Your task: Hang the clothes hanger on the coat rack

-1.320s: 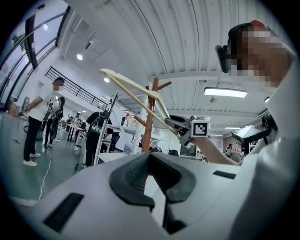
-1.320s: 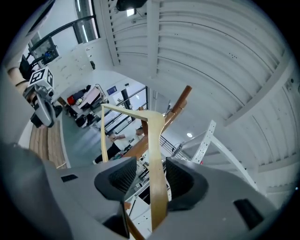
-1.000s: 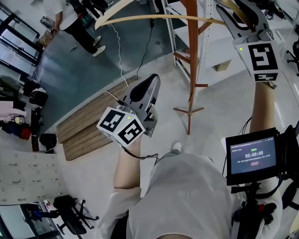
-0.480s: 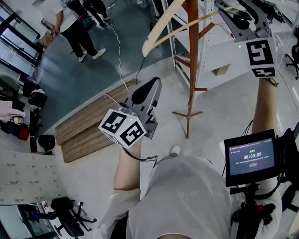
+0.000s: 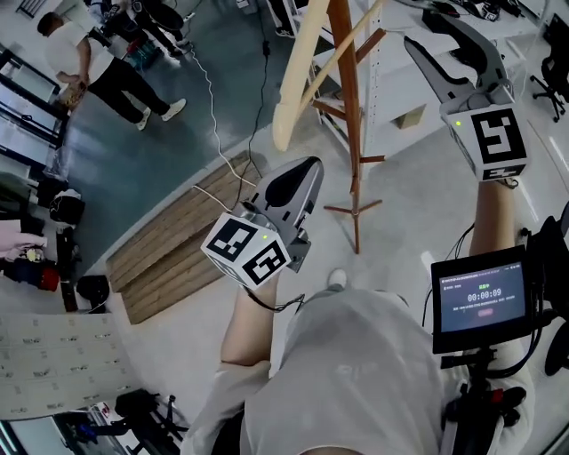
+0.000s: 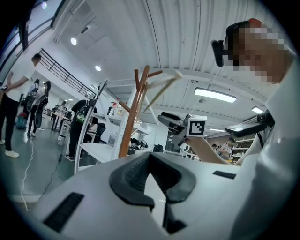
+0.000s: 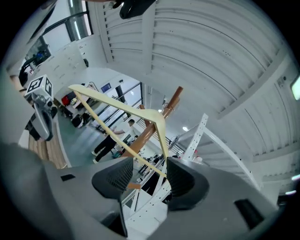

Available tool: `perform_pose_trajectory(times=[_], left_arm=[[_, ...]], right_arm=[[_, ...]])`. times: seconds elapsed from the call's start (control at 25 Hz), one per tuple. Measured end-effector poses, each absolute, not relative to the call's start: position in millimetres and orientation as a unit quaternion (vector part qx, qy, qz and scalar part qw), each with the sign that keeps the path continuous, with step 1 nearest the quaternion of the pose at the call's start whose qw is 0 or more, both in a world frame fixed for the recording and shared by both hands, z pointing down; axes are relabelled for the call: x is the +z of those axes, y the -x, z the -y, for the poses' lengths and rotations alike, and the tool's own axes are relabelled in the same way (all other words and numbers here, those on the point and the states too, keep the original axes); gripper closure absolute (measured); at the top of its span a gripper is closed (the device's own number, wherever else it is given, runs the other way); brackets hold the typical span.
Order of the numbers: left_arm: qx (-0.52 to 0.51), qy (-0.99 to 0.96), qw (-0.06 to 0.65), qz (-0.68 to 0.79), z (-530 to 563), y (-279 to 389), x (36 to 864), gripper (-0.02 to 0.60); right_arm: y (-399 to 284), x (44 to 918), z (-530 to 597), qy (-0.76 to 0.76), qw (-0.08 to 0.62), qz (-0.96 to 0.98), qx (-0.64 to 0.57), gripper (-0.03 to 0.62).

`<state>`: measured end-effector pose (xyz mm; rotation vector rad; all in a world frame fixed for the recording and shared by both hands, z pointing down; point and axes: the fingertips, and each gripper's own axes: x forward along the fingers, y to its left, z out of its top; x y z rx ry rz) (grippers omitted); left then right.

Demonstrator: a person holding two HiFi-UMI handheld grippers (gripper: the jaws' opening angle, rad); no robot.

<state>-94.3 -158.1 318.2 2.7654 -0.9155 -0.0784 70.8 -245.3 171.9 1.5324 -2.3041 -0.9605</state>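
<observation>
The pale wooden hanger hangs steeply tilted against the brown coat rack; where it catches on the rack is cut off at the top of the head view. My right gripper stands open just right of the pole, off the hanger. In the right gripper view the hanger shows ahead of the spread jaws. Its lower bar crosses the gap, and the pads do not press on it. My left gripper is shut and empty, lower and left of the rack. The left gripper view shows the closed tips, the rack and the hanger.
The rack's crossed feet stand on the pale floor. White metal shelving stands right behind the pole. A wooden pallet lies on the floor to the left. People stand at the far left. A small screen hangs at my right.
The hanger has swung from lying level across the top to hanging steeply beside the pole. My right gripper has opened off it and dropped a little. The left gripper shifted slightly.
</observation>
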Motion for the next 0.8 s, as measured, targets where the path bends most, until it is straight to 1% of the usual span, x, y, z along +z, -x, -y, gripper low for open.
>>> perform_pose_trajectory(times=[0.32,0.52,0.8], left_arm=[[-0.012,-0.966,0.154,0.209,166.5,29.3,350.6,0.577],[-0.005,-0.977,0.181,0.109,130.7,-33.5,348.2,0.577],[0.019,-0.973,0.227,0.016,105.1,-118.8,393.6,0.577]], right_arm=[[-103.7,237.7,221.6,-0.553,0.067,0.801,-0.220,0.365],[-154.7,252.4,136.4,-0.619,0.056,0.768,-0.152,0.365],[-221.3,311.0,66.3,-0.694,0.043,0.714,-0.082,0.367]])
